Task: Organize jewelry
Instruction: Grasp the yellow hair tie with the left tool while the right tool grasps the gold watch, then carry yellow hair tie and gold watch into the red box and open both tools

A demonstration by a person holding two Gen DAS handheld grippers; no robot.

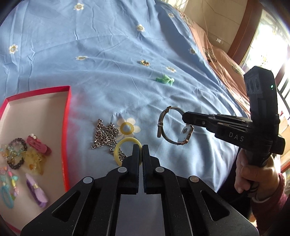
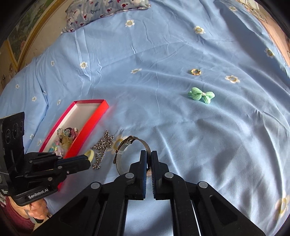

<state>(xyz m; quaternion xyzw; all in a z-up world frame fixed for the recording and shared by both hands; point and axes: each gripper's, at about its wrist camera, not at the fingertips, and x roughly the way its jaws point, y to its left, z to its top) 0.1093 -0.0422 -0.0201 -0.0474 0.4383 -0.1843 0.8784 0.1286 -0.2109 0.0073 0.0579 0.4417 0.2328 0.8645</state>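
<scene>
My left gripper [image 1: 141, 147] is shut on the rim of a yellow ring bangle [image 1: 123, 144], right beside a silver chain [image 1: 105, 134] heaped on the blue sheet. In the right wrist view the left gripper [image 2: 87, 161] shows side-on with the yellow bangle [image 2: 90, 154] poking from its tips. My right gripper [image 2: 148, 154] is shut on the band of a silver wristwatch [image 2: 132, 143]. From the left wrist view the right gripper [image 1: 184, 118] holds the watch [image 1: 172, 125] by its loop, and the square face hangs below. The red box [image 1: 68, 112] of trinkets lies to the left.
A green bow [image 2: 201, 94] and a small gold ring [image 2: 196, 72] lie farther out on the flowered sheet. The red box [image 2: 90, 116] holds bead bracelets and hair clips. A patterned pillow [image 2: 101, 9] sits at the far edge. A hand in a maroon sleeve [image 1: 257, 177] grips the right tool.
</scene>
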